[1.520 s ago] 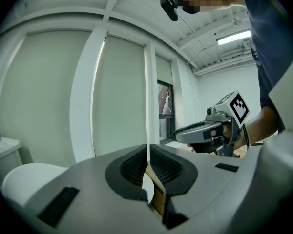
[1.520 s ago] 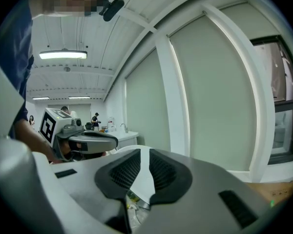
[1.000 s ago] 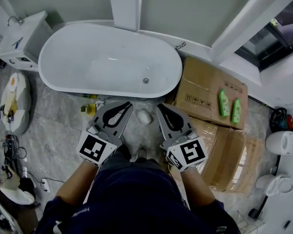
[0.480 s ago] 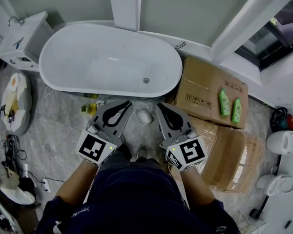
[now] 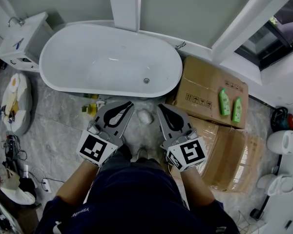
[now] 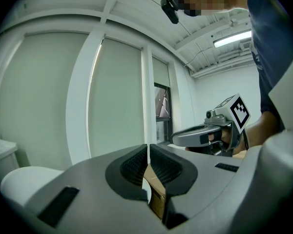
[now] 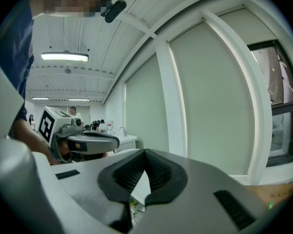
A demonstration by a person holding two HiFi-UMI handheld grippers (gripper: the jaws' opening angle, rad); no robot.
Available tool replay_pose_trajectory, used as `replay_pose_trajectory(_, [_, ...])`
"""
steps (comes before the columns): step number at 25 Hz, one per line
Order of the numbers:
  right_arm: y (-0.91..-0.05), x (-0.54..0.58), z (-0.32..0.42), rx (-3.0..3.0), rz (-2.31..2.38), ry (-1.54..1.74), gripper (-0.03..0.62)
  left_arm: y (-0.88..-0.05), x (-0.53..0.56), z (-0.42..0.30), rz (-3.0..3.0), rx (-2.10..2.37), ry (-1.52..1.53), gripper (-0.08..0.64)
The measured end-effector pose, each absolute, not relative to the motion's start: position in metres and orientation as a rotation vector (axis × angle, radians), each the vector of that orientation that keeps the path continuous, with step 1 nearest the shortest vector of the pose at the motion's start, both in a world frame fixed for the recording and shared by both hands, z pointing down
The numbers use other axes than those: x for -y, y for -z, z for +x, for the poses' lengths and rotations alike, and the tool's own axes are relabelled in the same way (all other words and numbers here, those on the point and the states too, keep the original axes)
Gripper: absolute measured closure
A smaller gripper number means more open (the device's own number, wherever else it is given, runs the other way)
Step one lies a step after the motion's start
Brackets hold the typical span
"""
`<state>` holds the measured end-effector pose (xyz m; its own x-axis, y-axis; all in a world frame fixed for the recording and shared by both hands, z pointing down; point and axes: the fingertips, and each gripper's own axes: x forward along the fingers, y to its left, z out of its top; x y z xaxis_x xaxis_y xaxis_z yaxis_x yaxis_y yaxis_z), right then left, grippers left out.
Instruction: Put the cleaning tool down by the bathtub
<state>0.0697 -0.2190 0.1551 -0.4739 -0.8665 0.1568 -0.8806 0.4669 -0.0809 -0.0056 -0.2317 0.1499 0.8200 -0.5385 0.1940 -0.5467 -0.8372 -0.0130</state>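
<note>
The left hand-held gripper (image 5: 128, 104) and right hand-held gripper (image 5: 160, 107) are hovering closed, empty. One white cleaning tool (image 5: 144, 116) is lying on the floor (image 5: 58, 118) beside one bathtub (image 5: 83, 57); two green bottles (image 5: 224, 103) (image 5: 236, 110) are lying on a box (image 5: 200, 89).

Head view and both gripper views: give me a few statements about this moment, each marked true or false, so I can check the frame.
1. The bathtub has nothing lying in it. True.
2. Two green bottles lie in the bathtub. False: they lie on the cardboard box to its right.
3. The right tongs are shut and hold nothing. True.
4. The left tongs grip a sponge. False: they are shut, with nothing between them.
</note>
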Motion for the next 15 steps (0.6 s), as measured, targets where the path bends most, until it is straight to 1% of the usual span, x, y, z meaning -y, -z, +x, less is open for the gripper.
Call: replay_pose_trajectory(15, [-0.1563, 0.2119, 0.0751, 2.619, 1.541, -0.229, 0.588, -0.1453, 0.2245, -0.0064, 2.954, 0.904, -0.306, 0.518])
